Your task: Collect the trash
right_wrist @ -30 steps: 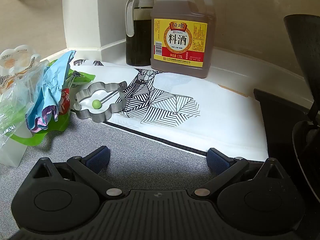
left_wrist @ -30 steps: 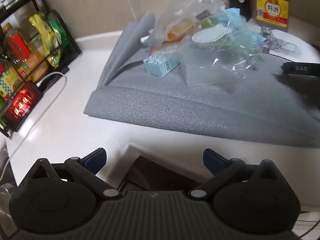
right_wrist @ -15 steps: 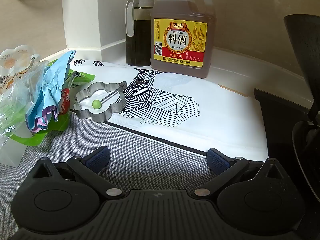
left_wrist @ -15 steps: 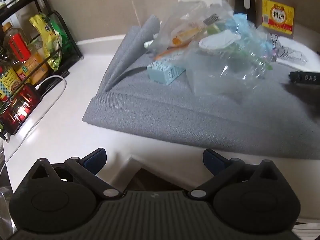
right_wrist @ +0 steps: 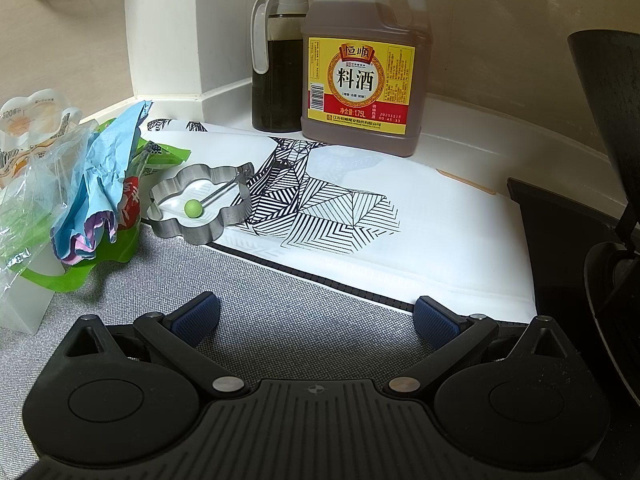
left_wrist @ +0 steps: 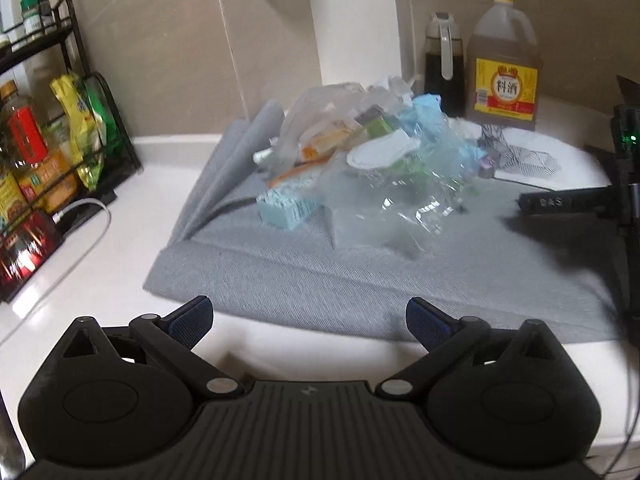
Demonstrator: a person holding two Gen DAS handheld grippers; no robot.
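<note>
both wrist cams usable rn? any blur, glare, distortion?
Left wrist view: soft and motion-blurred; the trash pile and rack are smeared, and glare washes out the counter. Right wrist view: sharp, the jug label is readable, evenly lit, with a mild sheen on the metal mould. Both: strong fisheye bending at the edges.

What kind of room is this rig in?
Almost certainly a home kitchen counter. A jug of cooking wine and a dark sauce dispenser stand against the tiled wall, a rack of condiment bottles sits at the left, and a black stovetop borders the mat.
</note>
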